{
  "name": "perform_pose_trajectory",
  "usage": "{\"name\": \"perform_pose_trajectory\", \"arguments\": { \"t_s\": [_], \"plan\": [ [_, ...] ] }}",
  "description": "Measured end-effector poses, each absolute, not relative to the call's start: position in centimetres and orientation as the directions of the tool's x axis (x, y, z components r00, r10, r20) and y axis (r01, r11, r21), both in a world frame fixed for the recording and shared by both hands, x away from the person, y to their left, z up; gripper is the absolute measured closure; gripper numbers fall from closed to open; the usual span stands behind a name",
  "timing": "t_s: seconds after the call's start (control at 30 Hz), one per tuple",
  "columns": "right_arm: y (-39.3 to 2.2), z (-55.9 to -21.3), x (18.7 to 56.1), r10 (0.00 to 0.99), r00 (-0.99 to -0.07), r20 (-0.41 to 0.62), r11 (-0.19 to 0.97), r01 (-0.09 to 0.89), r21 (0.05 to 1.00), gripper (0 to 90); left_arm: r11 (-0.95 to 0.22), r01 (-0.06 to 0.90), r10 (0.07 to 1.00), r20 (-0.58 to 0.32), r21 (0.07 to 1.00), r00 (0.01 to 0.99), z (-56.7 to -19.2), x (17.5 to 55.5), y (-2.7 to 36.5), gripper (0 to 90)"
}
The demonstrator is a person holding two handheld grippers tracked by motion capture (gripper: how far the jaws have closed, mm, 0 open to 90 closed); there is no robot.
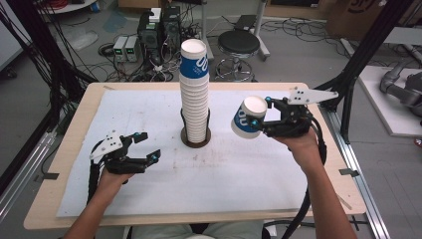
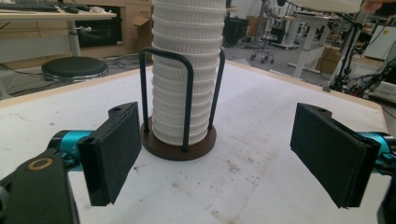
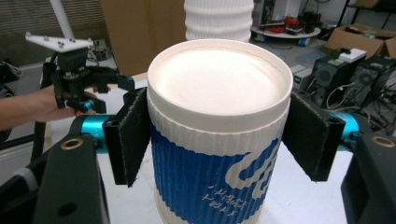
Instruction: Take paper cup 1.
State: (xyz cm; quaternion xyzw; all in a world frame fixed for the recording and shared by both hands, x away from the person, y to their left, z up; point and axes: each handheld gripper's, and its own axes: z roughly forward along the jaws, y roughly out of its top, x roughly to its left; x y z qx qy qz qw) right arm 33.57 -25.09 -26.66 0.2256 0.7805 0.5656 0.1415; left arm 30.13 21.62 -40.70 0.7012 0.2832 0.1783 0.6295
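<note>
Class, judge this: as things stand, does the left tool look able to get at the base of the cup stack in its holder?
Probably yes. The left tool is open and faces the cup stack, with bare table cover between; only the holder's black wire uprights partly guard it.

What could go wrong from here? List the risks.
1. The right gripper clamps a ribbed paper cup by its sides; squeezing harder could crush it.
2. The cup stack towers above its low wire holder; a bump from the held cup could tip it.
3. The open left gripper waits well short of the stack, steadying nothing.
</note>
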Motion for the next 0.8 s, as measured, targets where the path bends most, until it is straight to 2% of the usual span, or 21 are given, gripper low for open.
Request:
{"name": "perform_pose_trajectory", "arguments": {
  "t_s": [0.43,0.8],
  "plan": [
    [-25.3,-33.2,32.3,0.526,-0.849,0.058,0.23,0.207,0.951,29.3,-0.064,0.166,0.611,-0.093,0.984,0.786,-40.9,30.3,21.3,16.4],
    [-23.9,-34.7,32.3,0.503,-0.863,0.042,0.271,0.203,0.941,29.2,-0.104,0.157,0.59,-0.066,0.982,0.804,-41.0,30.1,20.7,16.4]
  ]
}}
